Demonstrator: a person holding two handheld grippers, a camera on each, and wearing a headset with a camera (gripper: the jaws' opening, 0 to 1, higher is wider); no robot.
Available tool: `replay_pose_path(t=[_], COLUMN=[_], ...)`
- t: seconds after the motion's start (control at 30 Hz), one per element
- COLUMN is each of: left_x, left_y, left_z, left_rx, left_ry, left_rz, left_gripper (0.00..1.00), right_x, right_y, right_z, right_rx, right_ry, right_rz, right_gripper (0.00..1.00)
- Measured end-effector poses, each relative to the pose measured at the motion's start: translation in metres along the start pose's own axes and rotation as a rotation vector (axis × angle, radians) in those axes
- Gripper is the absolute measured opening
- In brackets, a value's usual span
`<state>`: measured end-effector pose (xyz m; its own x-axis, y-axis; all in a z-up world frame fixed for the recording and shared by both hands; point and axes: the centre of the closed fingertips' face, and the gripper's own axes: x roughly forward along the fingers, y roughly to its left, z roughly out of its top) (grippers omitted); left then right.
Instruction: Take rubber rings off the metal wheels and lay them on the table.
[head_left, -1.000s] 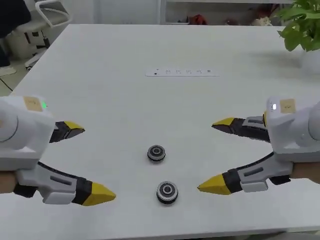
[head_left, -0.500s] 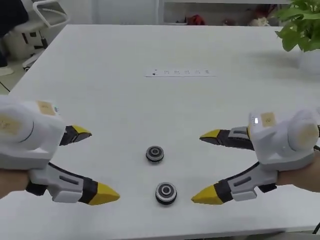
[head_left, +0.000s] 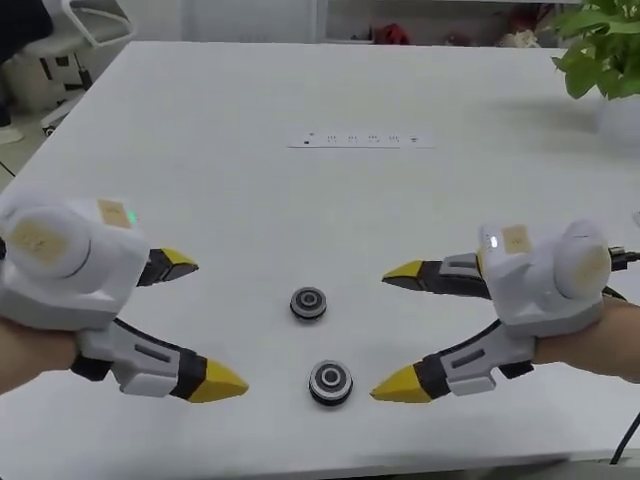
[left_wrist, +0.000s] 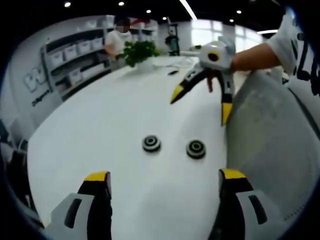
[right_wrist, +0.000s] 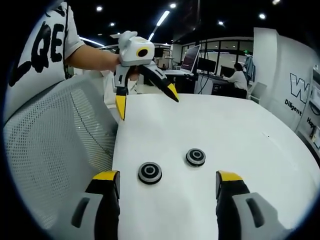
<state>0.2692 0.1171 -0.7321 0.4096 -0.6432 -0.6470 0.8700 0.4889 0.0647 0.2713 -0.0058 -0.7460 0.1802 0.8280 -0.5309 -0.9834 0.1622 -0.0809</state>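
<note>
Two small metal wheels with black rubber rings lie flat on the white table: a farther wheel (head_left: 308, 303) and a nearer wheel (head_left: 331, 382) by the front edge. My left gripper (head_left: 200, 325) stands open at their left, yellow fingertips pointing at them. My right gripper (head_left: 395, 330) is open at their right, facing the left one. In the left gripper view the wheels (left_wrist: 151, 143) (left_wrist: 196, 149) lie ahead of the open left gripper (left_wrist: 162, 177), with the right gripper (left_wrist: 200, 102) beyond. In the right gripper view both wheels (right_wrist: 150, 172) (right_wrist: 195, 157) sit just past the open right gripper (right_wrist: 167, 177), the left gripper (right_wrist: 146, 99) behind them.
A flat power strip (head_left: 361, 140) is set into the table's middle. A potted plant (head_left: 601, 50) stands at the far right corner. Office chairs (head_left: 70, 45) are beyond the far left edge. A grey mesh chair back (right_wrist: 55, 150) is close to the table's front edge.
Both grippers have moved inward toward the wheels, still open. The wheels have not moved; the head camera shifted slightly.
</note>
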Motion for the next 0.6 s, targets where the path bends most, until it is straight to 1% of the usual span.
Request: replay_pose_path(t=[0.33,0.47,0.6], left_x=[0.008,0.011,0.016], left_y=[-0.003,-0.006,-0.008], left_z=[-0.002,0.003,0.004], left_rx=[0.016,0.001,0.011], left_ry=[0.010,-0.010,-0.006], left_rz=[-0.025,-0.044,-0.056], left_gripper=[0.88,0.86,0.85], right_x=[0.002,0.003,0.005], right_y=[-0.002,-0.002,-0.001], right_z=[-0.003,-0.004,-0.005], right_rx=[0.034,0.032,0.040], right_ry=[-0.009,-0.007,-0.005], right_rz=[0.005,0.007,0.015], right_gripper=[0.73,0.72,0.71])
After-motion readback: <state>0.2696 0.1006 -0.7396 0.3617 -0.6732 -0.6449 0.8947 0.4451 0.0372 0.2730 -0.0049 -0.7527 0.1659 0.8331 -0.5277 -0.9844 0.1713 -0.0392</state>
